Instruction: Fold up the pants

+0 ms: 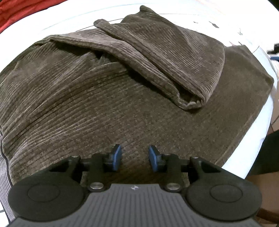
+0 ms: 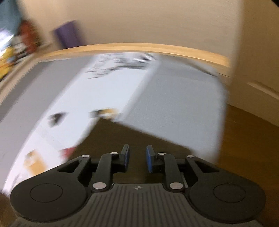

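Observation:
Brown corduroy pants [image 1: 97, 97] lie spread on a white sheet [image 1: 258, 122] in the left wrist view. One leg [image 1: 165, 57] is folded back across the rest, its hem opening toward the right. My left gripper [image 1: 134, 156] hovers open and empty just above the near part of the fabric. In the right wrist view, which is motion-blurred, a brown corner of the pants [image 2: 132, 138] lies on the sheet [image 2: 174, 104]. My right gripper [image 2: 137, 158] is open and empty above that corner.
A red cloth [image 1: 21, 12] lies past the sheet's far left edge. The sheet has small dark prints [image 2: 55, 118]. A wooden bed edge [image 2: 139, 48] runs behind it, with a beige wall beyond and wooden floor [image 2: 251, 132] at the right.

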Motion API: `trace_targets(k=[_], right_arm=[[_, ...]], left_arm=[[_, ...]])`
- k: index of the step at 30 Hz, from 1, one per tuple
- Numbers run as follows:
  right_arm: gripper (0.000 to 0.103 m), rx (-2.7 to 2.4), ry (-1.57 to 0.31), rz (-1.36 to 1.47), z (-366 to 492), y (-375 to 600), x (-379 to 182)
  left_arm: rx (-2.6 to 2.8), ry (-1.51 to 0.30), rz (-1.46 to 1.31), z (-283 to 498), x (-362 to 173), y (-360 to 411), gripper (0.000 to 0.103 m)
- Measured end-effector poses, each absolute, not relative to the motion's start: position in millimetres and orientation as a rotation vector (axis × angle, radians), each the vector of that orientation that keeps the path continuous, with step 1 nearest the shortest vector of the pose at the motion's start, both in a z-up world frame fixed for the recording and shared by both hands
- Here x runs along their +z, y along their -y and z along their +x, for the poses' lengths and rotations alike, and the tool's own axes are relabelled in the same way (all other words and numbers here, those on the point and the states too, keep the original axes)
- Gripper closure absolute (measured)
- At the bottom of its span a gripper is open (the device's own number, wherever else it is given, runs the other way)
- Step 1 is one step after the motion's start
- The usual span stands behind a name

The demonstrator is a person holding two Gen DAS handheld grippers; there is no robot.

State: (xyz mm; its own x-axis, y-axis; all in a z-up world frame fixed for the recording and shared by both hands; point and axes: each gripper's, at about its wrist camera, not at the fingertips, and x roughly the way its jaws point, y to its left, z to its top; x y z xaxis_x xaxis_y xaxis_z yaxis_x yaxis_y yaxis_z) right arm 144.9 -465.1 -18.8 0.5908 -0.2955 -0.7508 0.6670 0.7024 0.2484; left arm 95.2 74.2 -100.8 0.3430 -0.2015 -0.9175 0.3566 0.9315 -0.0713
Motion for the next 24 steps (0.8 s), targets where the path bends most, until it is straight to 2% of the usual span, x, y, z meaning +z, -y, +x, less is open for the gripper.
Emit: trace_targets(k=[9, 11, 16, 22, 24], right_arm=[[0.067, 0.058, -0.827, 0.384, 232, 320, -15], [0.060, 0.115, -0.848, 0.375, 249, 299, -17], [0.054, 0.218, -0.880, 0.387, 294, 255, -31], [0.054, 0.305, -0.962, 0.373, 348, 220, -67], [0.054, 0.314, -0.991, 0.382, 363, 214, -80]], left_arm=[[-0.249, -1.116, 0.118, 115, -86, -91, 0.064], [-0.174, -1.110, 0.108, 121, -80, -98, 0.064], [-0.043, -1.071, 0.001, 134, -59, -116, 0.062], [-0.014, -1.048, 0.002, 140, -43, -117, 0.059], [-0.020, -1.054, 0.019, 141, -42, -116, 0.055]])
